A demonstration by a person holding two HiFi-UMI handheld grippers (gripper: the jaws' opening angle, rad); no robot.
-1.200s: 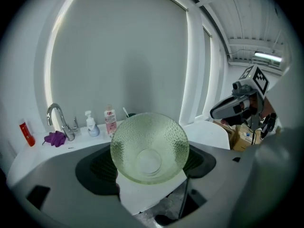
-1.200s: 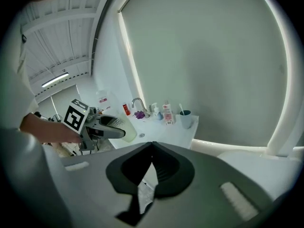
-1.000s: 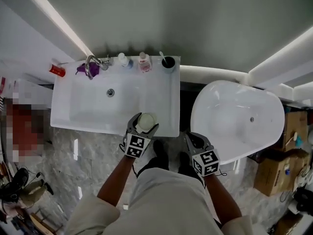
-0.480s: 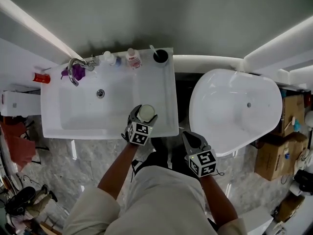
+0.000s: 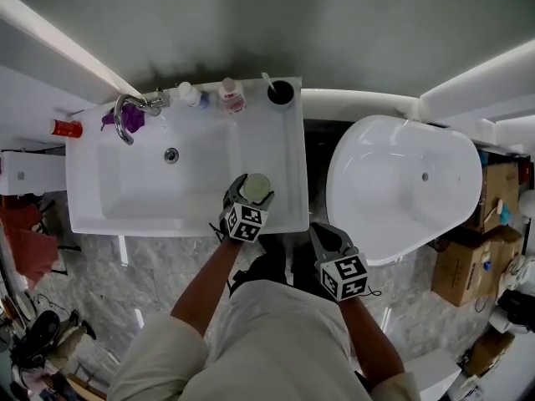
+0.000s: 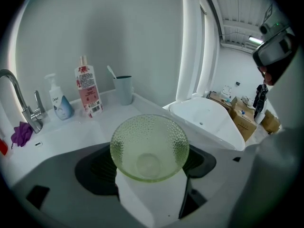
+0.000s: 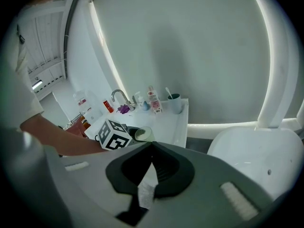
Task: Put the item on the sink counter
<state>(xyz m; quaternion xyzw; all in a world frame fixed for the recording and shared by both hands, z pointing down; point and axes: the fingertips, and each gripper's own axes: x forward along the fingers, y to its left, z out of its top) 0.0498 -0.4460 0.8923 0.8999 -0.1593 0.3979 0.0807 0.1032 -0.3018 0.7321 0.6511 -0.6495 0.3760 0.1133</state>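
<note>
Left forearm reaches forward from the body. The left gripper (image 5: 250, 199) sits over the near right part of the sink counter (image 5: 280, 144), just inside its near edge. Its jaws are clamped on a green dimpled glass bowl (image 6: 149, 147), one on each side, mouth facing the camera in the left gripper view. From the head view the bowl (image 5: 257, 187) is over the flat strip right of the basin (image 5: 159, 182); cannot tell if it touches the counter.

Right gripper (image 5: 327, 239) is held low beside the body, off the counter's near right corner, jaws together with nothing between them.

Bare strip runs from the bowl to the far edge, where a cup (image 5: 280, 92), pink bottle (image 5: 230, 95), pump bottle (image 5: 191, 95) and faucet (image 5: 125, 115) line up. A bathtub (image 5: 401, 190) stands right of the counter, with a dark gap between.
</note>
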